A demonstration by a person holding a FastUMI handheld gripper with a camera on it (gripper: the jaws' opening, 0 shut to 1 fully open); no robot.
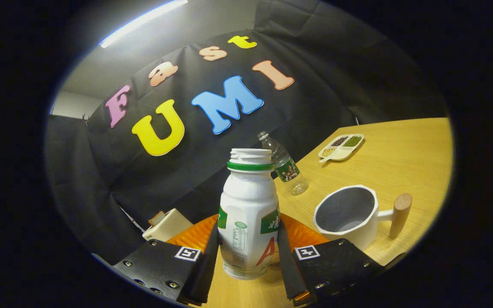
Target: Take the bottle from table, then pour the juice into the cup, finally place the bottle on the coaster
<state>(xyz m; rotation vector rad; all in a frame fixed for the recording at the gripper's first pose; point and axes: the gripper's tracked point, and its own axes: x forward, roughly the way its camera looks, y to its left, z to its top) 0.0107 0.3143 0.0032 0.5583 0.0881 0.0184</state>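
A white juice bottle (pixel 248 214) with a green neck ring and no cap stands upright between my fingers. My gripper (pixel 248 241) is shut on it, one finger pressed against each side of its lower body. Right behind the bottle lies an orange ribbed coaster (pixel 304 234), showing on both sides of it. I cannot tell whether the bottle's base rests on the table or hangs just above it. A white cup (pixel 349 214) with a wooden handle stands to the right, just beyond my right finger, its mouth tipped toward me and its inside looking empty.
A clear water bottle (pixel 287 167) with a green label stands beyond the juice bottle. A white divided dish (pixel 341 147) of beans sits farther back on the wooden table (pixel 405 171). A cream-white box-like object (pixel 167 224) lies left of the coaster.
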